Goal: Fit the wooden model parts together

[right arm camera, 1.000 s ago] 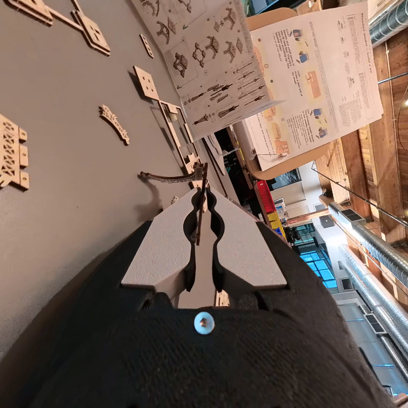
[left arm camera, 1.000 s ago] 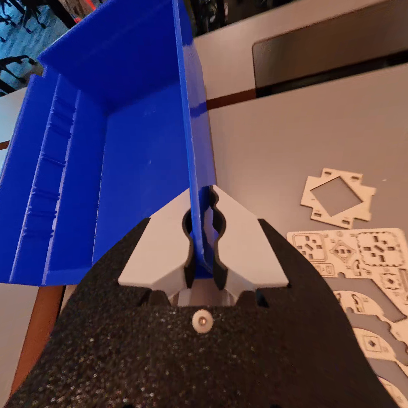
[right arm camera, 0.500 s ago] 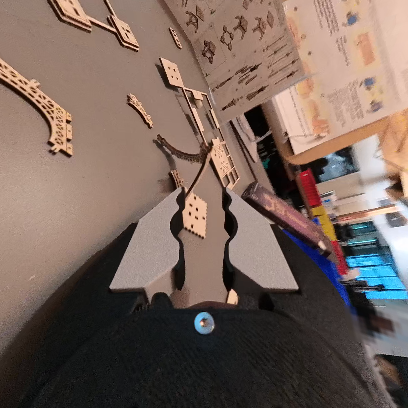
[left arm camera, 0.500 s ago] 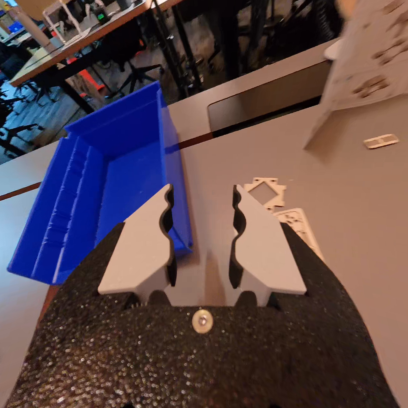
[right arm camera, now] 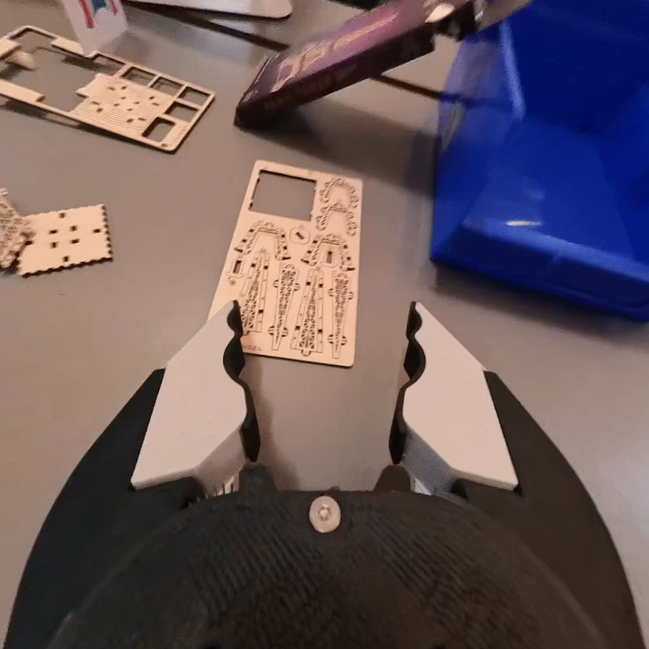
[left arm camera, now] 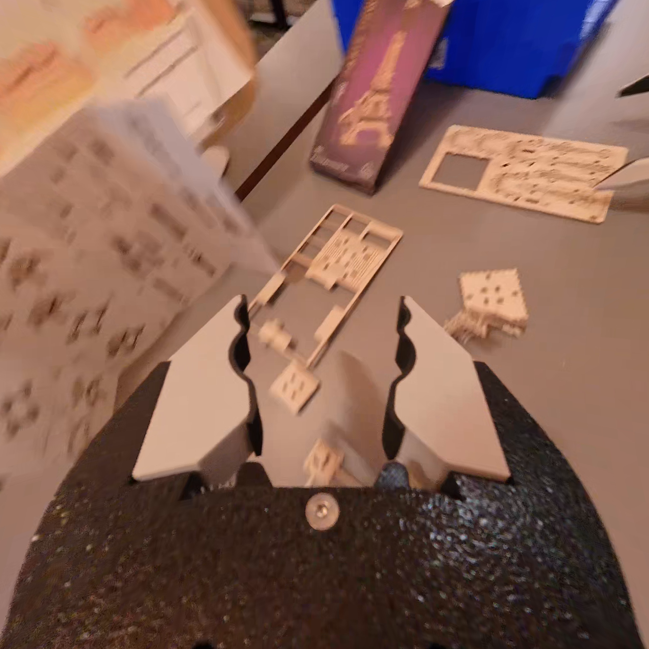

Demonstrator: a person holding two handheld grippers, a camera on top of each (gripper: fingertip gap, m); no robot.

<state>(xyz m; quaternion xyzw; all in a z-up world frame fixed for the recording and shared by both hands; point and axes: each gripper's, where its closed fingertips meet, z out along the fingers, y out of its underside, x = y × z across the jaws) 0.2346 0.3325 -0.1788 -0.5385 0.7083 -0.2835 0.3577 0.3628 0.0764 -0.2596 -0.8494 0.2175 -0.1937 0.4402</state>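
Wooden model parts spread flat over a grey worktop (right arm camera: 105, 351), none fitted together in either view. In the right wrist view: a tall punched sheet (right arm camera: 298, 267) of lattice tower pieces at centre, its near edge just past the claw tips; a square slotted plate (right arm camera: 65, 238) at the left edge, touching a lattice cluster (right arm camera: 8, 228); a mostly emptied frame sheet (right arm camera: 116, 102) at upper left. In the left wrist view: a small slotted square (left arm camera: 294, 388) lying between the spread fingers, a second small piece (left arm camera: 321, 463) lower down by the claw base, a peg-like bit (left arm camera: 275, 335) just above.

Left claw (left arm camera: 323, 302) wide open, holding nothing. Right claw (right arm camera: 325, 305) likewise wide open and empty, hovering above the worktop.

Likely risks: thin laser-cut lattice snapping if pinched across the fretwork rather than the solid edge; flat pieces hard to lift off a smooth surface, prone to skating away under a closing finger; strong motion blur in the left view, so a hurried closure could miss the small square or catch two pieces at once.

Around the parts: a purple kit box (right arm camera: 333, 63) leaning at upper centre, a blue bin (right arm camera: 544, 175) at upper right, a folded instruction sheet (left arm camera: 105, 246) standing at the left of the left view. Room beyond too blurred to tell
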